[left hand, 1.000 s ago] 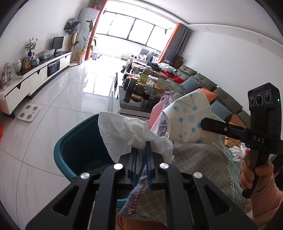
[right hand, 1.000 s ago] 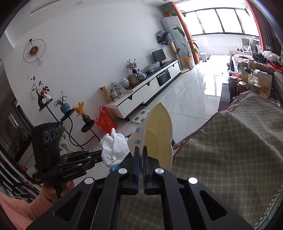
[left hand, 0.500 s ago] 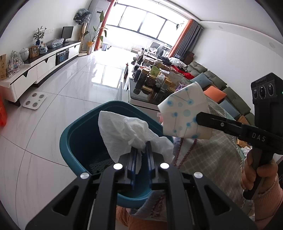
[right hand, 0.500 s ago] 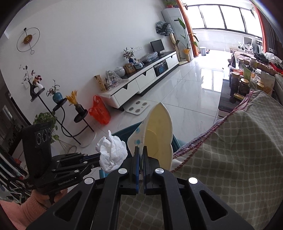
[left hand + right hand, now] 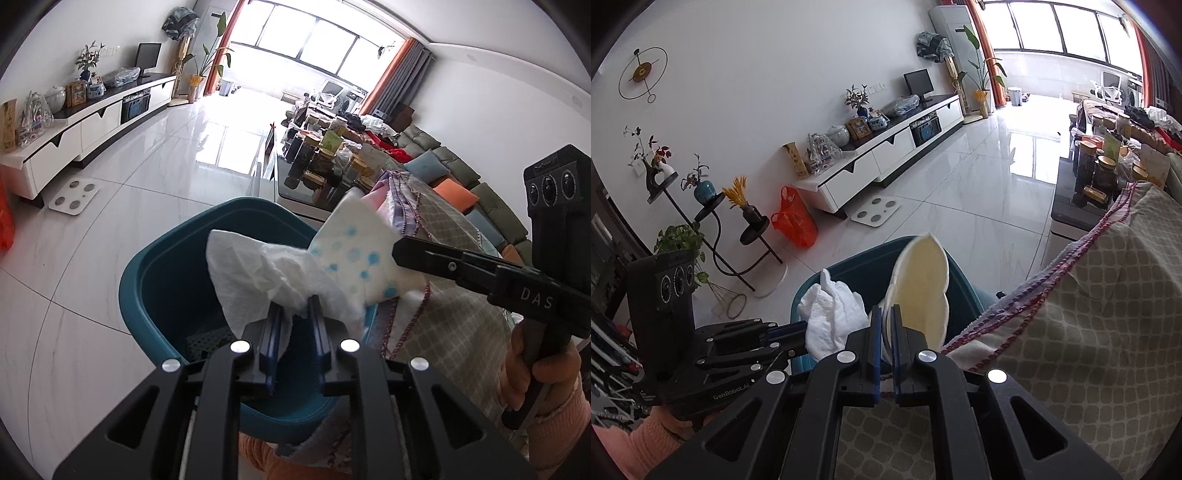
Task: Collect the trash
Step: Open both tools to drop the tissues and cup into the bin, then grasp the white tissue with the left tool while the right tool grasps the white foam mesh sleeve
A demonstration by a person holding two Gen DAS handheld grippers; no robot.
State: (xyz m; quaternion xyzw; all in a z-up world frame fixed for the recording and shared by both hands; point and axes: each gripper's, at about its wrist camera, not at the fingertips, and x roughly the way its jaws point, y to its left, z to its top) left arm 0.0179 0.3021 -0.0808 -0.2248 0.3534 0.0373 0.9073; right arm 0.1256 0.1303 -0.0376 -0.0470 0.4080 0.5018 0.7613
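One teal bin (image 5: 155, 280), one crumpled tissue (image 5: 255, 273), one dotted paper cup (image 5: 362, 258), two grippers, one orange bag (image 5: 794, 221).

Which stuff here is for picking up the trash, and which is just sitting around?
For the job:
- crumpled tissue
- dotted paper cup
- teal bin

Just sitting around:
- floor scale
- orange bag
- jars on the coffee table
- checked cloth

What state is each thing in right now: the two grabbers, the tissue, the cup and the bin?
left gripper: jaws have just been opening, tissue loose between them
right gripper: shut on the paper cup
tissue: crumpled, over the bin
paper cup: flattened, over the bin
bin: upright, open-topped
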